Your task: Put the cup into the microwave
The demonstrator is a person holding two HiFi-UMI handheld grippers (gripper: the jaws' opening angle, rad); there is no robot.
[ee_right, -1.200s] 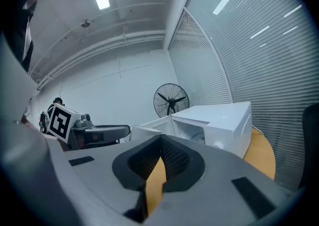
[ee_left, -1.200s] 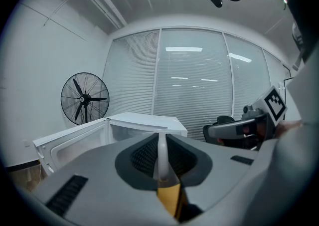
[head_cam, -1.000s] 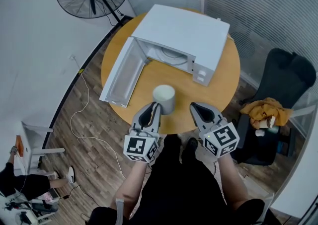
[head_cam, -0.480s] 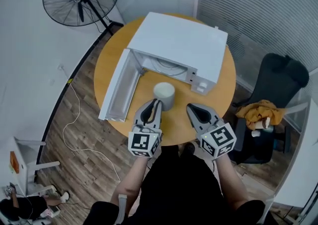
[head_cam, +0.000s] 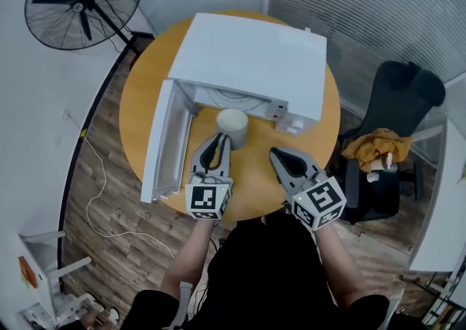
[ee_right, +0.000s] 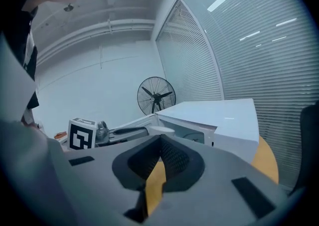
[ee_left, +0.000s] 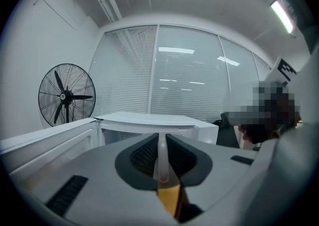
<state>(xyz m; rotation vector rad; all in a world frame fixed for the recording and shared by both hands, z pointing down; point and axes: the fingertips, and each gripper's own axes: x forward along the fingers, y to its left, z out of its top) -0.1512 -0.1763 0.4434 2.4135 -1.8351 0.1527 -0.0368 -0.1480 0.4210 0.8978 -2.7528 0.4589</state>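
A white cup (head_cam: 233,124) hangs just in front of the open cavity of the white microwave (head_cam: 255,55). The microwave stands on the round wooden table (head_cam: 138,103), and its door (head_cam: 162,148) is swung out to the left. My left gripper (head_cam: 220,140) is shut on the cup's near side; in the left gripper view a thin white strip of the cup (ee_left: 162,156) sits pinched between the jaws. To the right of the cup my right gripper (head_cam: 275,154) is shut and holds nothing. The right gripper view shows the cup's rim (ee_right: 160,130) and the microwave (ee_right: 219,115) past its shut jaws.
A standing fan (head_cam: 80,1) is on the floor at the far left. A black chair (head_cam: 397,103) with an orange cloth (head_cam: 375,148) stands right of the table. A white cable (head_cam: 95,175) lies on the wooden floor. Window blinds run behind the microwave.
My left gripper has carried the cup forward from the table's middle to the mouth of the microwave. The right gripper followed alongside, still shut and empty.
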